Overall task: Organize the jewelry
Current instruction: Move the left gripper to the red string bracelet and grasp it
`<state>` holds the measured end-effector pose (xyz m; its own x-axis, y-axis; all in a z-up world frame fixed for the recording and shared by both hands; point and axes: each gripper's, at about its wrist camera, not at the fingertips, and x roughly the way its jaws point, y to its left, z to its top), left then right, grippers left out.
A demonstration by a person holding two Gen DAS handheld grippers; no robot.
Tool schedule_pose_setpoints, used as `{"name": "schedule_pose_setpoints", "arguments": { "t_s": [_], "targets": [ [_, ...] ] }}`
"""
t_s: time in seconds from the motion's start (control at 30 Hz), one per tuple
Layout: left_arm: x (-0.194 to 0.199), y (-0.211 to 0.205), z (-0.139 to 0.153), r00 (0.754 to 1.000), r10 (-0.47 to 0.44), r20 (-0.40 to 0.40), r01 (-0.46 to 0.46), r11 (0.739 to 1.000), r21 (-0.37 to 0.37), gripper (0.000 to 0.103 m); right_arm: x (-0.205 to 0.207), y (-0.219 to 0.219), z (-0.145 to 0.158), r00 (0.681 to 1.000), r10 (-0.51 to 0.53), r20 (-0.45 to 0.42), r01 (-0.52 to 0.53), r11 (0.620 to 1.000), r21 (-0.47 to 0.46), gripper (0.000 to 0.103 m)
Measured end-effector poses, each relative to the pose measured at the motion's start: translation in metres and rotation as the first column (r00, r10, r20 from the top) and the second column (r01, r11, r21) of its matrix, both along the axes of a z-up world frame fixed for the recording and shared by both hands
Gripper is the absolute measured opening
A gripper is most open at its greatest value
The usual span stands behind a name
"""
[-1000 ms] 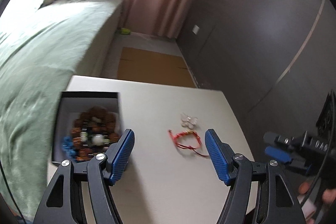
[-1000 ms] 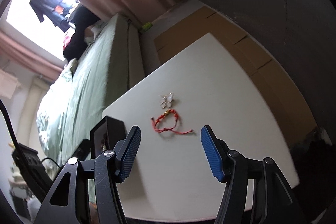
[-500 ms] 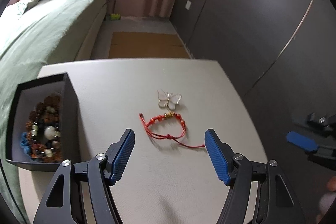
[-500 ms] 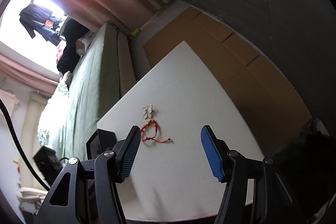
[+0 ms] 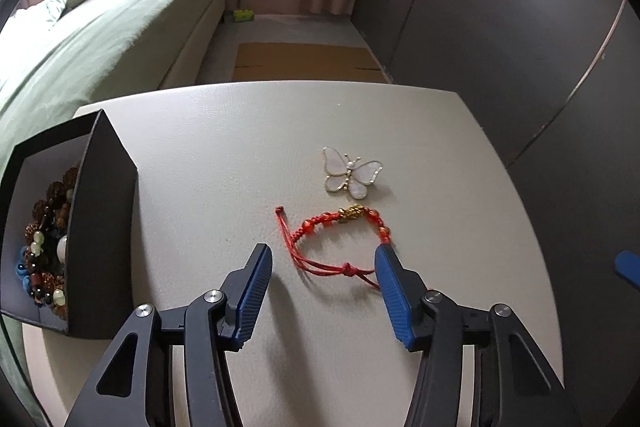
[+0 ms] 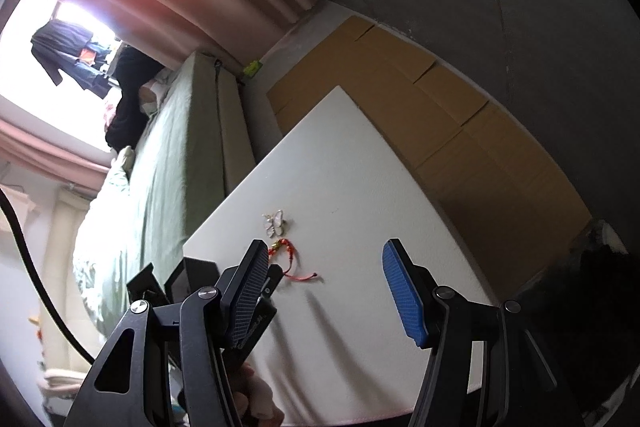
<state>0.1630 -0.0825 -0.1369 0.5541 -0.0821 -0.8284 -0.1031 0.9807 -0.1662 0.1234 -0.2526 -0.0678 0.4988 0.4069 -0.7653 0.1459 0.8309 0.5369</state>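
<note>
at the centre of the left wrist frame, a red braided cord bracelet (image 5: 334, 247) lies on the pale surface (image 5: 224, 155), between the blue pads of the left tool (image 5: 323, 269), whose jaws have just been closing but stand apart, untouching. right tool (image 6: 324, 269) is apart too, holding nothing.

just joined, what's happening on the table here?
A person is sorting jewelry with two hand-held grippers. The left hand-held gripper is over the red cord bracelet on the white table; its jaws have just been closing, straddling the bracelet without pressing it yet. A butterfly brooch lies just beyond. A black box at the left already holds beaded bracelets. The right hand-held gripper hangs open and empty.
</note>
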Motion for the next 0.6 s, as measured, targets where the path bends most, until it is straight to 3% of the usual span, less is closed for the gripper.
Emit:
{"name": "schedule_pose_setpoints", "arguments": {
  "t_s": [0.17,0.37,0.47,0.53,0.6],
  "targets": [
    [0.004,0.002,-0.003,1.0,-0.005,0.001,0.005,1.0,0.013,0.054,0.004,0.002,-0.001,1.0,0.006,-0.003,-0.006,1.0,-0.003,0.06],
    [0.004,-0.011,-0.006,0.997,-0.075,-0.015,0.077,0.989,0.124,0.052,0.008,0.008,-0.003,1.0,0.007,-0.012,-0.008,1.0,-0.009,0.06],
    [0.002,-0.009,-0.005,0.996,-0.083,-0.026,0.085,0.987,0.139,0.042,0.009,0.013,-0.004,1.0,0.014,-0.018,-0.015,1.0,-0.015,0.06],
    [-0.001,-0.002,-0.004,0.997,-0.072,-0.034,0.076,0.988,0.135,0.022,0.008,0.016,-0.005,1.0,0.023,-0.022,-0.023,0.999,-0.024,0.06],
    [-0.003,0.006,-0.003,0.997,-0.064,-0.042,0.068,0.991,0.116,0.009,0.007,0.017,-0.004,0.999,0.028,-0.022,-0.028,0.999,-0.033,0.06]
  ]
}}
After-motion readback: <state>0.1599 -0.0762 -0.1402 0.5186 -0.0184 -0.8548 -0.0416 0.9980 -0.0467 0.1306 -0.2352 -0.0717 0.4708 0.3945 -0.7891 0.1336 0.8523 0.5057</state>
